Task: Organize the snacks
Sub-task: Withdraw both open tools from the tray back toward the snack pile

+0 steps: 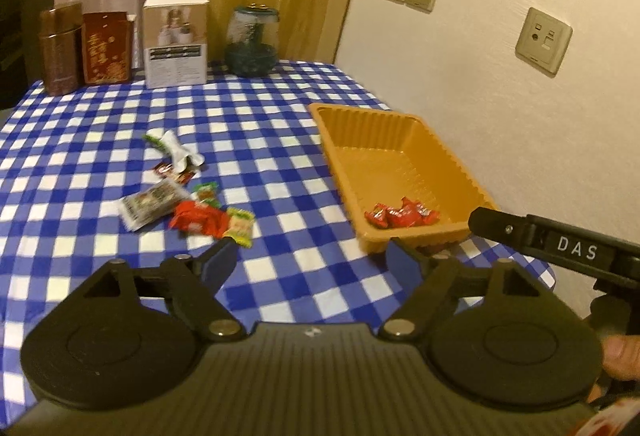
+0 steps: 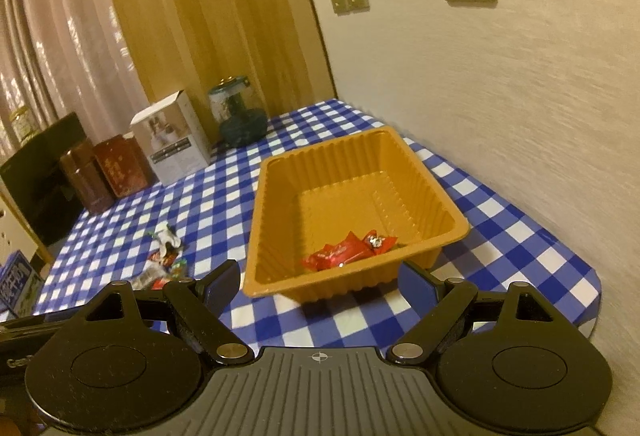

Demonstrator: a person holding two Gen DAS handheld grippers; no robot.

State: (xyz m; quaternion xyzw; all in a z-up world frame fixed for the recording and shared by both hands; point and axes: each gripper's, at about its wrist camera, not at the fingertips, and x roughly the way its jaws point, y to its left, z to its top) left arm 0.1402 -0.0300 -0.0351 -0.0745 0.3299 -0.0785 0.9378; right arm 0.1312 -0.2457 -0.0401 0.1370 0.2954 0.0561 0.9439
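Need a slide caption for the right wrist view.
Open right gripper faces ribbed orange plastic tray holding red snack wrappers on blue-checked tablecloth.

Checked table [image 1: 280, 124] holds orange tray [image 1: 404, 140], loose snacks [image 1: 188, 204], 3 boxes, 1 jar [image 1: 252, 42]

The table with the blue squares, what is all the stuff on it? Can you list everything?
tray: one, orange, right side of the table by the wall
red snacks: a few, red, inside the tray's near end
loose snacks: several, mixed colours, on the tablecloth left of the tray
tins: two, brown and red, far left
box: one, white, far edge
jar: one, dark green, beside the box
left tongs: open, empty
right tongs: open, empty
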